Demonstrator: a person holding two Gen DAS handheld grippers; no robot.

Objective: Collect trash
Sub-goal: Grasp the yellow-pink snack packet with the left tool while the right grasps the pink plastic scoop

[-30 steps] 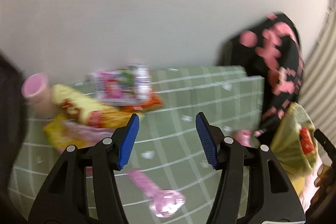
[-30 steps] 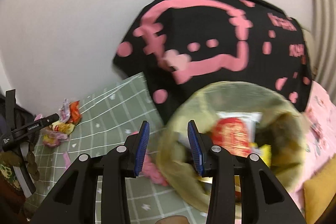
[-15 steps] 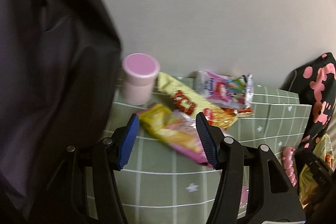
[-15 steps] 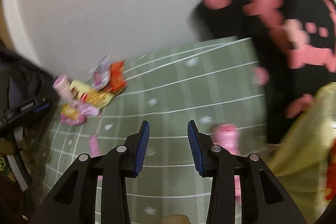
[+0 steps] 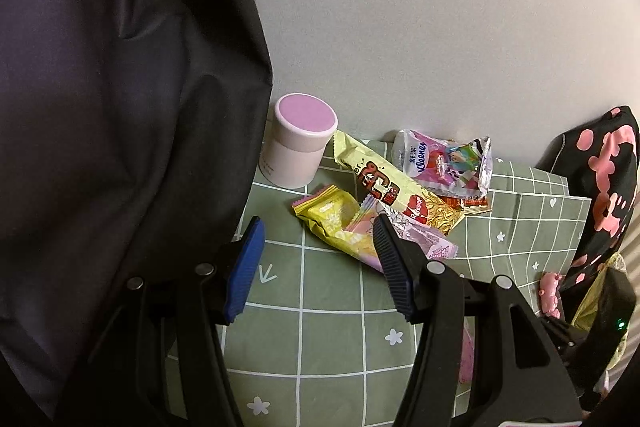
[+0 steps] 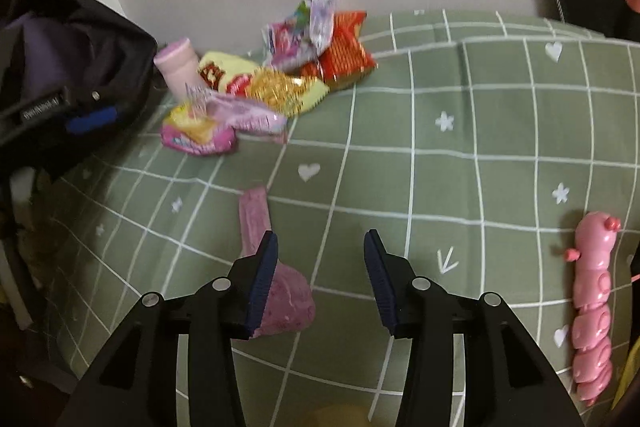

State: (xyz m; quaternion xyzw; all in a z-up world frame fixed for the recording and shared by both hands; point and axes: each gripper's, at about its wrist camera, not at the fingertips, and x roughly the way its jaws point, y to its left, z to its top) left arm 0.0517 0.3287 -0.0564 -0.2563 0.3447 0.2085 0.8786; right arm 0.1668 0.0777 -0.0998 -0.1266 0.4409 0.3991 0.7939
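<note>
My left gripper [image 5: 318,227] is open just in front of a pile of snack wrappers by the wall. In the pile are a yellow-pink wrapper [image 5: 340,223], a long yellow bar wrapper [image 5: 384,183] and a tissue pack [image 5: 444,163]. The yellow-pink wrapper's end lies by the right finger, and no pad presses on it. My right gripper [image 6: 320,239] hovers low over the green checked cloth [image 6: 440,147] with its jaws opening and nothing between them. A flat pink wrapper [image 6: 256,219] lies partly under its left finger. The same pile [image 6: 280,83], with a red wrapper [image 6: 344,47], lies farther back.
A pink-lidded cup [image 5: 298,143] stands against the wall beside a big black bag [image 5: 120,107]. A black cushion with pink print [image 5: 600,187] leans at the right. A pink plastic toy [image 6: 592,307] lies on the cloth at the right, next to a yellow-green bag [image 5: 592,303].
My left gripper has swung left to the wrapper pile beside the black bag. My right gripper has left the yellow-green bag, dropped toward the cloth by the pink wrapper, and its jaws stand wider.
</note>
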